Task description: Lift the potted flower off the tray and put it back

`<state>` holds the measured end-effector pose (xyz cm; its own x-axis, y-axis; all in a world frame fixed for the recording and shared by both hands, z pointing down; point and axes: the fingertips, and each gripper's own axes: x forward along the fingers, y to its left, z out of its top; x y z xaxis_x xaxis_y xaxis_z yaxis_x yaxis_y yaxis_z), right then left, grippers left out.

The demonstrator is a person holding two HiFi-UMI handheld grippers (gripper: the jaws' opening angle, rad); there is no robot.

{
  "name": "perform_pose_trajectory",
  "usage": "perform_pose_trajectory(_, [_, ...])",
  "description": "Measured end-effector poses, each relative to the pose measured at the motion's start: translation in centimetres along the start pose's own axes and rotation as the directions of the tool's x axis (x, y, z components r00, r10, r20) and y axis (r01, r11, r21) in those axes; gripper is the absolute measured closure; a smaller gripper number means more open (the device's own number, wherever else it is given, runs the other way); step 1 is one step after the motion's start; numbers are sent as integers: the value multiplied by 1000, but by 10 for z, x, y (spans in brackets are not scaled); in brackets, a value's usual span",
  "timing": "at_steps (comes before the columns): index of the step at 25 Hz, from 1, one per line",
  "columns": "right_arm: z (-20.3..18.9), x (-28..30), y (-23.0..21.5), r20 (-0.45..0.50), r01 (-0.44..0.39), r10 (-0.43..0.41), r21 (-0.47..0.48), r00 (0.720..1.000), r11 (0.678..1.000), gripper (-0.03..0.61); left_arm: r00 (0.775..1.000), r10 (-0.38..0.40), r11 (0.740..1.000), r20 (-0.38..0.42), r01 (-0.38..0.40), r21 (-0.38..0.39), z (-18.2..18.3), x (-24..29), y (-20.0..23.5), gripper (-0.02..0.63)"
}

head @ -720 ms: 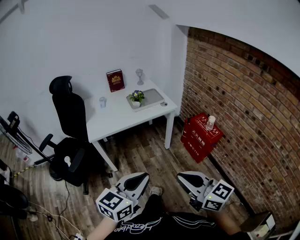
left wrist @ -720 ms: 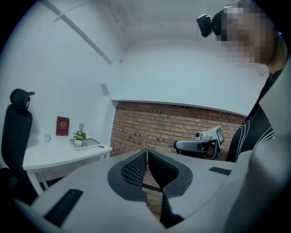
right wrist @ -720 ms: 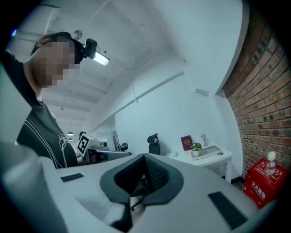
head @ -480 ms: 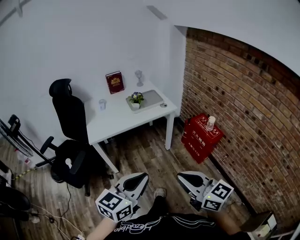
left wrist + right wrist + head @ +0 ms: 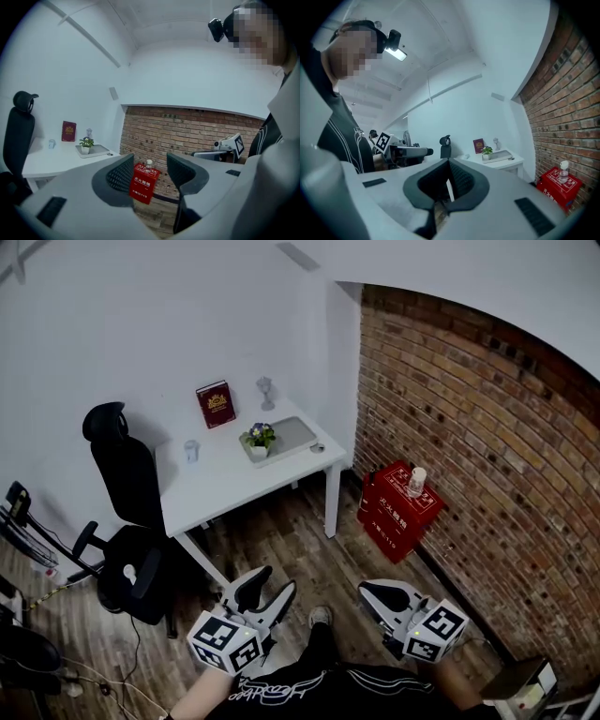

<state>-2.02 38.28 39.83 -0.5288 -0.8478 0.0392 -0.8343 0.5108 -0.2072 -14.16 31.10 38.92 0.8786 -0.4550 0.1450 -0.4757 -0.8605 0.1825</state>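
Observation:
The potted flower (image 5: 258, 438), a small white pot with green leaves and purple blooms, stands on the left end of a grey tray (image 5: 298, 433) on the white table (image 5: 234, 486) across the room. It also shows in the left gripper view as the flower (image 5: 85, 144) on the tray (image 5: 100, 150), and in the right gripper view as the flower (image 5: 487, 151). Both grippers hang low near my body, far from the table. My left gripper (image 5: 265, 589) (image 5: 147, 171) is open with nothing between its jaws. My right gripper (image 5: 372, 592) (image 5: 449, 185) is shut and empty.
A black office chair (image 5: 122, 486) stands left of the table. A red box (image 5: 397, 507) with a bottle (image 5: 415, 481) on top sits against the brick wall (image 5: 487, 446). On the table are a red book (image 5: 215, 404), a goblet (image 5: 266, 389) and a small glass (image 5: 191, 451). Wooden floor lies between me and the table.
The left gripper's jaws, together earlier, now stand apart. The head view has shifted, so the table sits a little higher and further left. The right gripper stays the same.

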Motion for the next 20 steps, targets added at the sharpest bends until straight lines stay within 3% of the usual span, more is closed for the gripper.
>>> perform_pose_trajectory(5, [-1,9,-27,2,16,-16,5,1000,1000,577,999,47,999,12,-47,-8,-1,28,27,313])
perform_pose_trajectory(11, [2,39,-70,-4,21,-21,22,1000,1000,577,995,97,995,-8,-97,-12,-4,71,75,279])
perform_pose_trajectory(20, [20,124,-178,-37,33,-30,78,999,996,577,982,181,983,-54,-183,-35,0,175,189,258])
